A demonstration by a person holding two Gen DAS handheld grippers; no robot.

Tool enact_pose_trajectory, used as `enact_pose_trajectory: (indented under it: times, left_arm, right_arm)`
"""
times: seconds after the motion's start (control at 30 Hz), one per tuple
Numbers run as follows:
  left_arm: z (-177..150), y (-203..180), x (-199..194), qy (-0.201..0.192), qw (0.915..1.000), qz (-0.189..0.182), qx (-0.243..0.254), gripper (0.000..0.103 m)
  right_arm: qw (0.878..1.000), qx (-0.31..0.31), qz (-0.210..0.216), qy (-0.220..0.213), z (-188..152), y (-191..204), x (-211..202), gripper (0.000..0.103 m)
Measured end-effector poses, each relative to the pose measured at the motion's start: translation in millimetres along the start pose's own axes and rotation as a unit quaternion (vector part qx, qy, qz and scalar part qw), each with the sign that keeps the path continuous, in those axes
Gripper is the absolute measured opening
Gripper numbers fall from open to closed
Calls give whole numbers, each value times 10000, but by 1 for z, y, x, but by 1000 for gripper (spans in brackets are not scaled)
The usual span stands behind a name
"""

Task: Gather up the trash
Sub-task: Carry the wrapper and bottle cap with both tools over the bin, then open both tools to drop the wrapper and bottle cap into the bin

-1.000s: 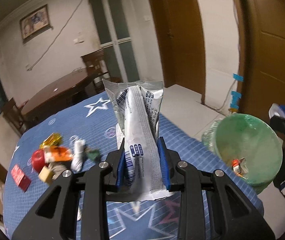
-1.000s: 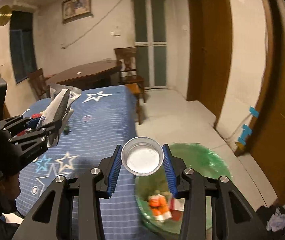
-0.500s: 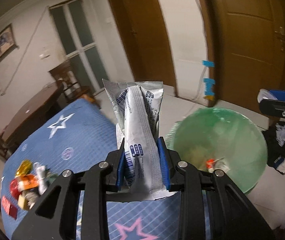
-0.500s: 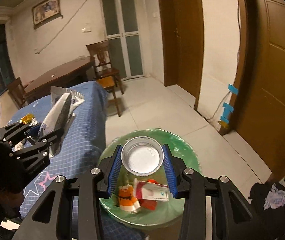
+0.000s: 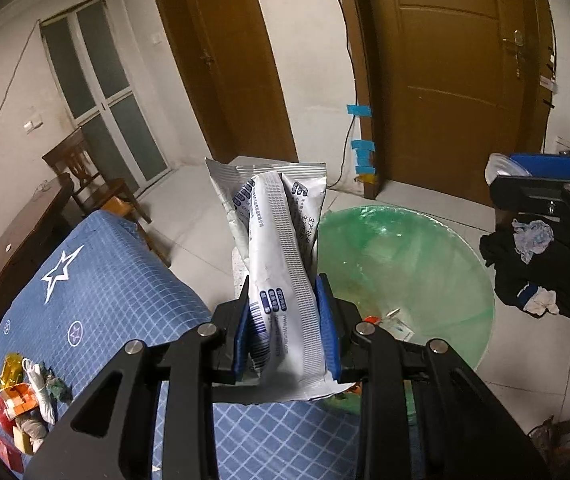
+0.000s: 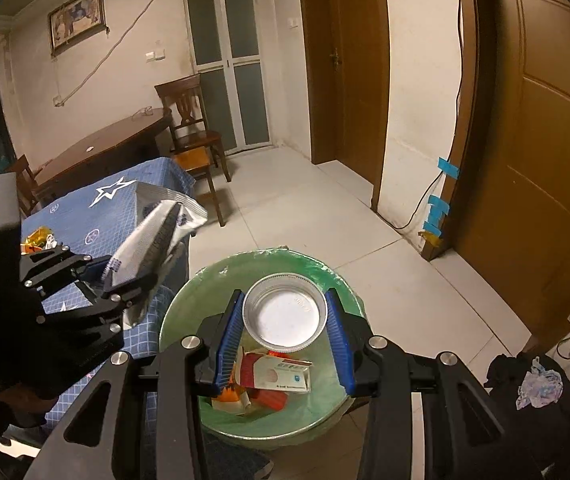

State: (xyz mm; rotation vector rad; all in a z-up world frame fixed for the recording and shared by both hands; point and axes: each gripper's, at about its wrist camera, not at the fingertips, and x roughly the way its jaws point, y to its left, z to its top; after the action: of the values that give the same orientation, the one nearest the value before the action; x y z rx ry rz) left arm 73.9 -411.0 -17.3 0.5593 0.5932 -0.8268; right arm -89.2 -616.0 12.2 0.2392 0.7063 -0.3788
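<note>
My left gripper (image 5: 285, 320) is shut on a silver wrapper (image 5: 281, 256) with blue print, held upright at the table's edge beside the bin (image 5: 437, 248). It also shows in the right wrist view (image 6: 125, 276) with the wrapper (image 6: 157, 232). My right gripper (image 6: 285, 320) is shut on a round clear plastic lid (image 6: 285, 312), held above the green-lined bin (image 6: 337, 280). The bin holds a red and white box (image 6: 277, 376) and orange scraps. The right gripper shows at the right edge of the left wrist view (image 5: 545, 184).
The blue star-patterned table (image 5: 105, 292) carries a pile of trash (image 5: 25, 396) at its left. A dark bundle of clothes (image 5: 533, 276) lies on the floor right of the bin. A wooden chair (image 6: 193, 136) and brown table (image 6: 101, 156) stand behind.
Both grippers moved right, away from the table toward the bin. The right gripper with the lid now hangs over the bin; the left one with the wrapper is beside its rim.
</note>
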Motion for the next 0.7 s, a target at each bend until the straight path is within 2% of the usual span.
enact_pose_trajectory:
  times: [0.7]
  left_arm:
    - [-2, 1, 23, 308, 9985, -442, -76, 28]
  right_arm:
    - [9987, 198, 277, 386, 5, 2, 28, 42]
